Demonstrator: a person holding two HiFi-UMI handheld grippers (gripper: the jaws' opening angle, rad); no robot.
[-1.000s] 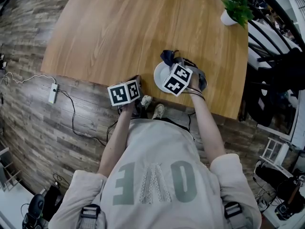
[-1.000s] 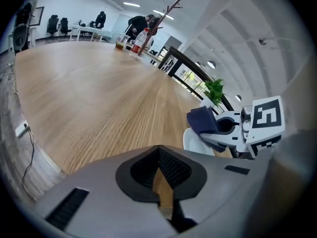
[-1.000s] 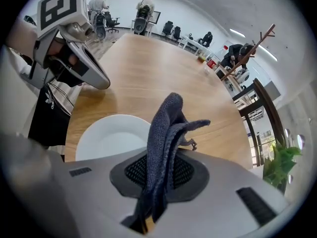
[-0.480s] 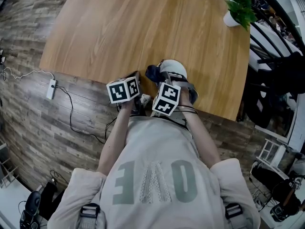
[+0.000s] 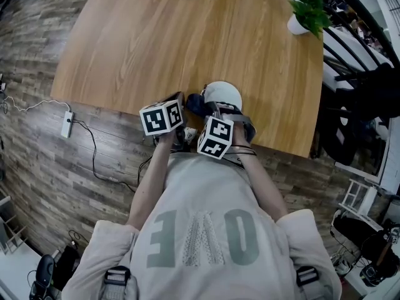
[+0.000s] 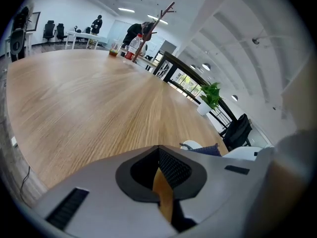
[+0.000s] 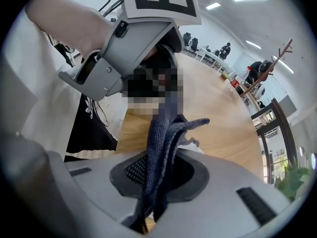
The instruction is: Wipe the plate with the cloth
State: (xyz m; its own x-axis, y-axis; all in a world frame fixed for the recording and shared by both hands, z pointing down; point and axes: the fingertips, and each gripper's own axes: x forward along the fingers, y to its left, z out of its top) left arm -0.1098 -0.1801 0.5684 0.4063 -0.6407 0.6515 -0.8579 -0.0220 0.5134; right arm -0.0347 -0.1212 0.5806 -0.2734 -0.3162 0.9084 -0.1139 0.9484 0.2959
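Right gripper (image 7: 156,182): jaws clamped on the cloth (image 7: 166,133), a dark blue fold that runs up out of them toward the top of its view.
Left gripper (image 6: 161,175): jaws closed together with nothing between them; only a sliver of wood shows past them.
Cloth: in the head view it bunches against the plate's left edge, just above the right gripper.
Plate (image 5: 225,94): white, on the worktop (image 5: 156,36) near its lower edge. In the left gripper view it lies low right, just beyond the jaws, with the cloth against it.
Plant (image 5: 309,8): upper right of the worktop, well apart from the plate.
Writing: black-and-white square markers on the left cube (image 5: 162,119) and right cube (image 5: 215,136). The shirt (image 5: 200,236) has large grey letters, of which O and E are legible.
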